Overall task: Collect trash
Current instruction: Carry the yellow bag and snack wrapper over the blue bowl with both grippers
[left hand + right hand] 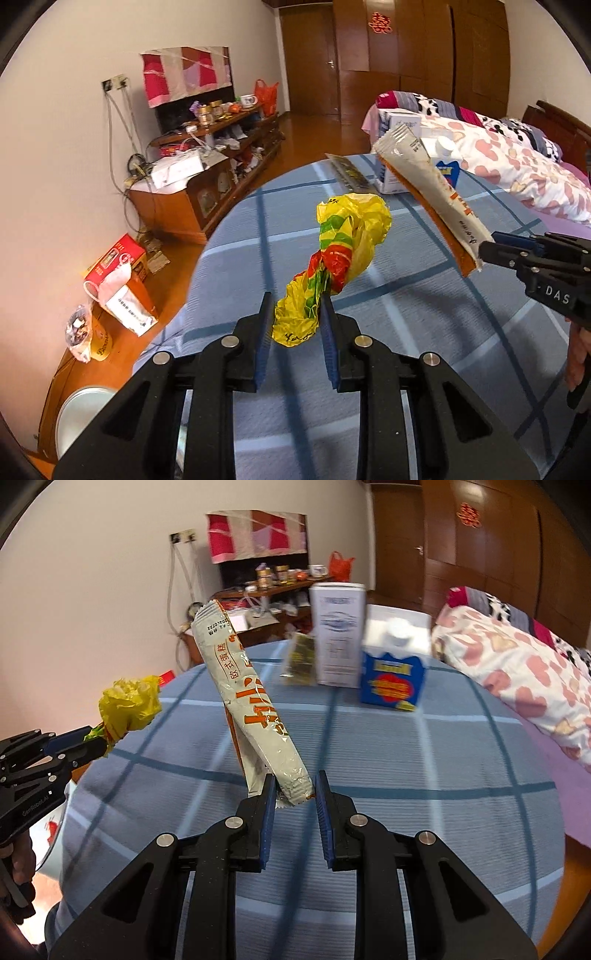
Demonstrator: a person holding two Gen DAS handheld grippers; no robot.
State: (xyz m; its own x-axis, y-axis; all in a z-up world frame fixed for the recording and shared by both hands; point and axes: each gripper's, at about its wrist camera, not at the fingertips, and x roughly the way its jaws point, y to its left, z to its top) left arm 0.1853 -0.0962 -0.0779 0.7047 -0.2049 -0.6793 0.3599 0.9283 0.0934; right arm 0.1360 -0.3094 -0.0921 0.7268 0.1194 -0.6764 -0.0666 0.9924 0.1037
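While both tools are hanging above the blue checked tablecloth [424,332], the left gripper [295,306] is pinching a crumpled yellow plastic bag [340,254] with red and green print, its twisted lower end caught between the blue pads and the rest sticking up clear of the cloth. Beside it, the right gripper [295,786] is clamping the bottom edge of a long grey-and-orange snack wrapper [251,698], which is leaning up and to the left in the air. Farther back on the table, a tall white carton [338,635] is standing beside a blue box [393,683], with a small dark packet [301,659] just left of them. Beyond, a bed [517,166] with a patterned quilt is lying at the right.
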